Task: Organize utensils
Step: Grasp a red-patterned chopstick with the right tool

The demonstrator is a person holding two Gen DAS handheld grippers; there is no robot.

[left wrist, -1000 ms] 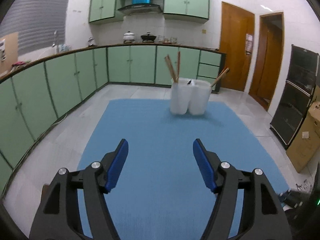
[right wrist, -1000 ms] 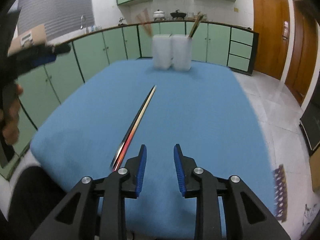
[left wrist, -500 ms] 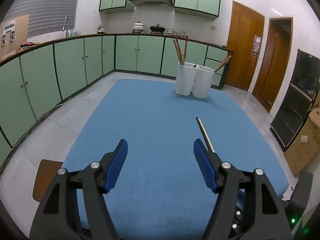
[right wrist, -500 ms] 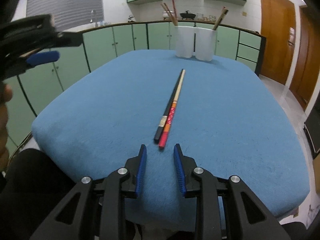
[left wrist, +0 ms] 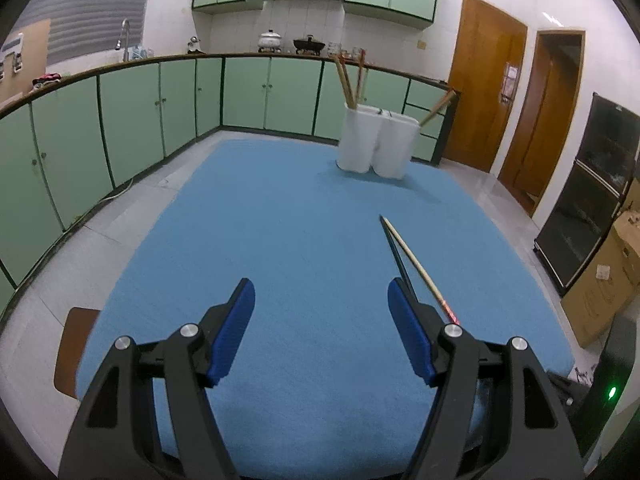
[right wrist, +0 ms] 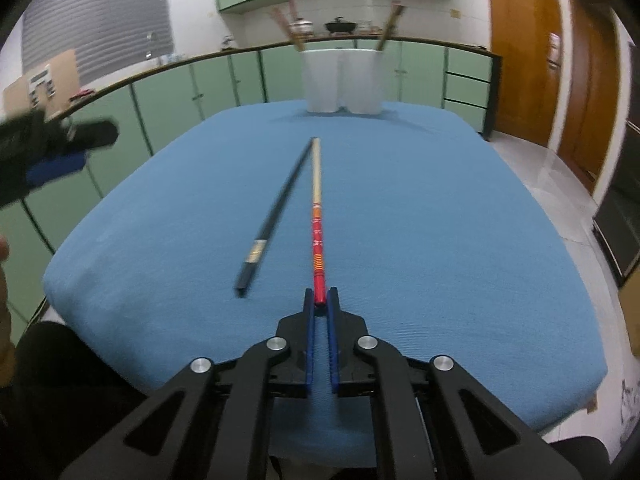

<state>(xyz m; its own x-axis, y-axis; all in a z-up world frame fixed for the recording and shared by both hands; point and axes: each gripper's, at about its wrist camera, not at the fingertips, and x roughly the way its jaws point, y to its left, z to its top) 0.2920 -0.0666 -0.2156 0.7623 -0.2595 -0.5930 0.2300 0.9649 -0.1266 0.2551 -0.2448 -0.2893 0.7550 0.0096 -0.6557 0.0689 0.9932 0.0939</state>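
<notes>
Two chopsticks lie on the blue cloth: a red-and-tan chopstick (right wrist: 316,220) and a black chopstick (right wrist: 276,216) just left of it. My right gripper (right wrist: 321,300) is shut on the red end of the red-and-tan chopstick. Both chopsticks point at two white holder cups (right wrist: 342,82) at the table's far edge, with wooden chopsticks standing in them. My left gripper (left wrist: 321,304) is open and empty above the cloth; the chopsticks (left wrist: 416,264) and cups (left wrist: 376,144) show in its view. The left gripper also appears at the left edge of the right wrist view (right wrist: 60,148).
The blue-covered table (left wrist: 280,240) fills the middle. Green kitchen cabinets (left wrist: 120,120) run along the left and back. Wooden doors (left wrist: 488,96), a dark cabinet (left wrist: 592,200) and a cardboard box (left wrist: 612,280) stand at the right. A brown stool (left wrist: 74,344) sits at the table's left.
My right gripper moved forward and closed on the red end of the red-and-tan chopstick; the black chopstick now lies apart to its left. My left gripper stayed open and shifted slightly.
</notes>
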